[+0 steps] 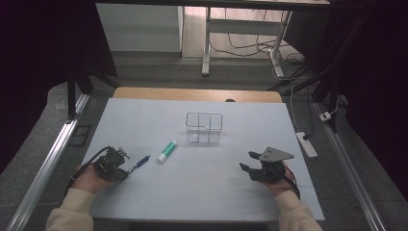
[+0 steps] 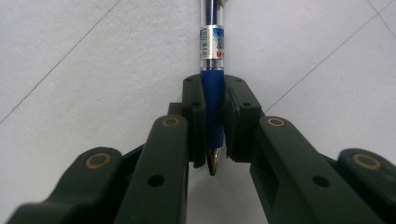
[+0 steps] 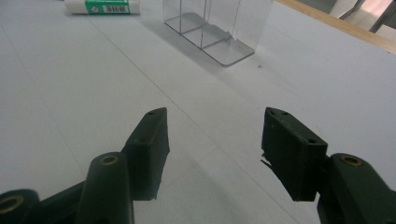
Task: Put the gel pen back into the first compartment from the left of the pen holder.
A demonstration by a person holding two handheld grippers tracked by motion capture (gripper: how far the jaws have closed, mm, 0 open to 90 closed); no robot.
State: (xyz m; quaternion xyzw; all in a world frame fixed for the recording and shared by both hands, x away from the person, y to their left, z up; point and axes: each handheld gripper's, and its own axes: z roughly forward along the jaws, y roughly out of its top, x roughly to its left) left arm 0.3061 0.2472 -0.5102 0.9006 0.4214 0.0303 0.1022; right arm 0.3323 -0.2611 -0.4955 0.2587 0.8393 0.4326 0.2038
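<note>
In the high view, the left gripper (image 1: 126,169) is seen at the lower left of the frame, held low over the white bench (image 1: 202,192), with a blue pen (image 1: 140,161) clamped at its tip; the pen runs up and to the right from the jaws, and its far end lies just left of a white and green glue stick (image 1: 167,150) near the middle of the frame. A clear divided organiser (image 1: 204,128) is placed above centre, well apart from both grippers. The right gripper (image 1: 248,161) is seen at the lower right, its jaws spread and nothing between them. In the left gripper view, the left gripper (image 2: 214,128) is shown clenched on the pen (image 2: 213,70), whose blue grip is pressed between the two pads, with the metal tip pointing toward the bottom of the frame and the silver band and clear barrel running off the top edge. In the right gripper view, the right gripper (image 3: 213,156) is shown released over bare bench, with the organiser (image 3: 217,35) at the upper centre and the glue stick (image 3: 100,6) at the upper left
</note>
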